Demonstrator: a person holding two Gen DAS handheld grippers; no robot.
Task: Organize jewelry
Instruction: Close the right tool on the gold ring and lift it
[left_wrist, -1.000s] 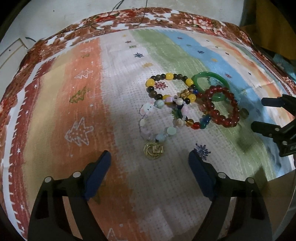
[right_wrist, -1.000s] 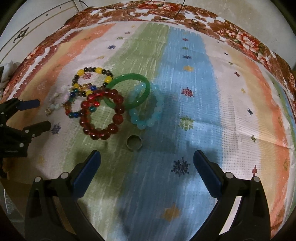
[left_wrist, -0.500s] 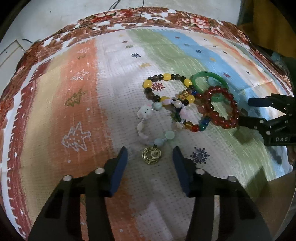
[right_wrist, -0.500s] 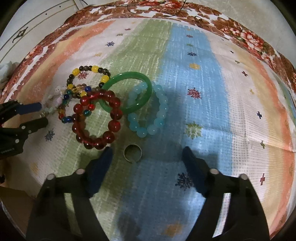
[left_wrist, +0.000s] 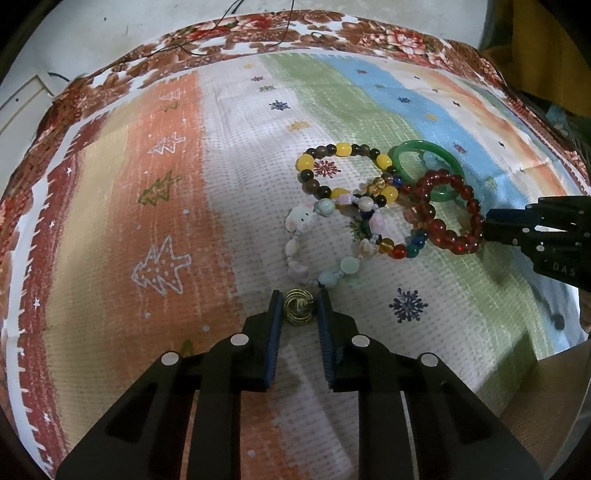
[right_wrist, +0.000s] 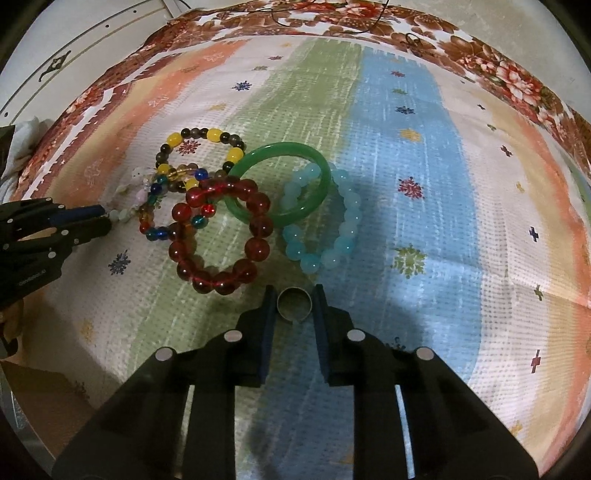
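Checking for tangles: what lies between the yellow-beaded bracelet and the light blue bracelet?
The green bangle lies between the yellow-beaded bracelet and the light blue bracelet, overlapping the blue one. The right wrist view shows it best.

Around us the striped cloth (right_wrist: 424, 155) lies bare to the right and toward its far floral border, so we could pass there freely. The tangle blocks the middle: the red bead bracelet (right_wrist: 221, 236), green bangle (right_wrist: 280, 184) and pale blue bracelet (right_wrist: 325, 221) overlap just beyond our right gripper (right_wrist: 295, 306), and the pastel charm bracelet (left_wrist: 321, 243) touches our left gripper (left_wrist: 298, 312).
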